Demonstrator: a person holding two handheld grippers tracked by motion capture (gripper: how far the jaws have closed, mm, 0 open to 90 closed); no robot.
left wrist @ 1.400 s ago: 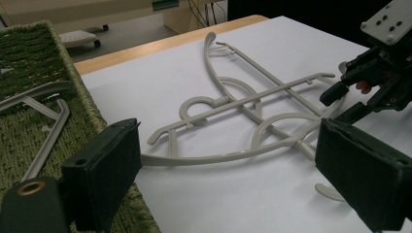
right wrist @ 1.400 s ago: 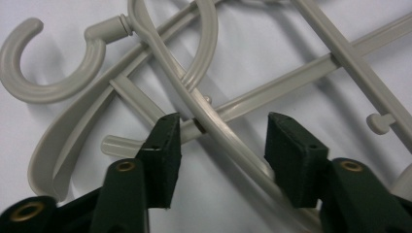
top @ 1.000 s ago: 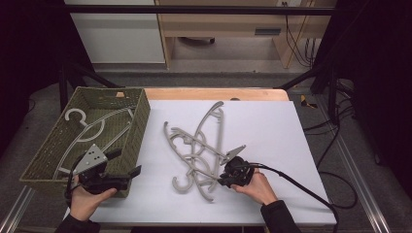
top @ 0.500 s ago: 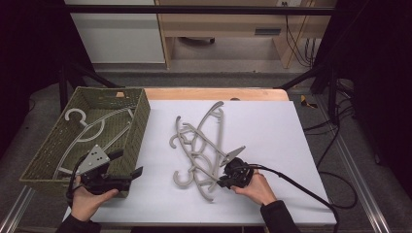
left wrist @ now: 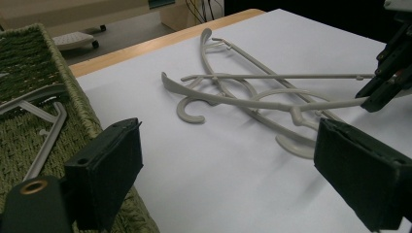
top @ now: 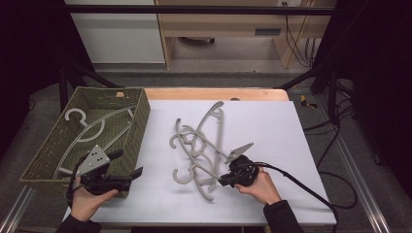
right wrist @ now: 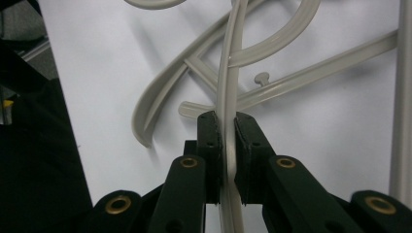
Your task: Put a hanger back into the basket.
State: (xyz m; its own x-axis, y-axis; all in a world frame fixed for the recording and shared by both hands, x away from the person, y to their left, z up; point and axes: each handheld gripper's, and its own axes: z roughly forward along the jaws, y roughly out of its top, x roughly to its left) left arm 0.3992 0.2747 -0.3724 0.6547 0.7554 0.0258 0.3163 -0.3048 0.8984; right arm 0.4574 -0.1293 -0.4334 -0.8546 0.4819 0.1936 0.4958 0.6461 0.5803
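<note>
Right gripper (top: 224,181) pinches a thin arm of one grey hanger (right wrist: 228,97); in the right gripper view its two pads press that arm from both sides, having just finished closing on it. Which hanger of the pile (top: 201,145) this arm belongs to is hard to tell, since the grey pieces cross and overlap on the white table (top: 291,126), and in the right gripper view they run off the frame's edges. The held arm's near end is hidden between the jaws. In the high view the pile lies mid-table, just left of the right hand (top: 260,187).

Left gripper (top: 128,167) hovers at the basket's (top: 48,155) near right corner with its jaws wide apart and nothing between them; in the left gripper view both pads (left wrist: 114,170) are bare. More hangers (top: 90,128) lie in the basket, partly hidden by its woven wall, so their number cannot be made out.
</note>
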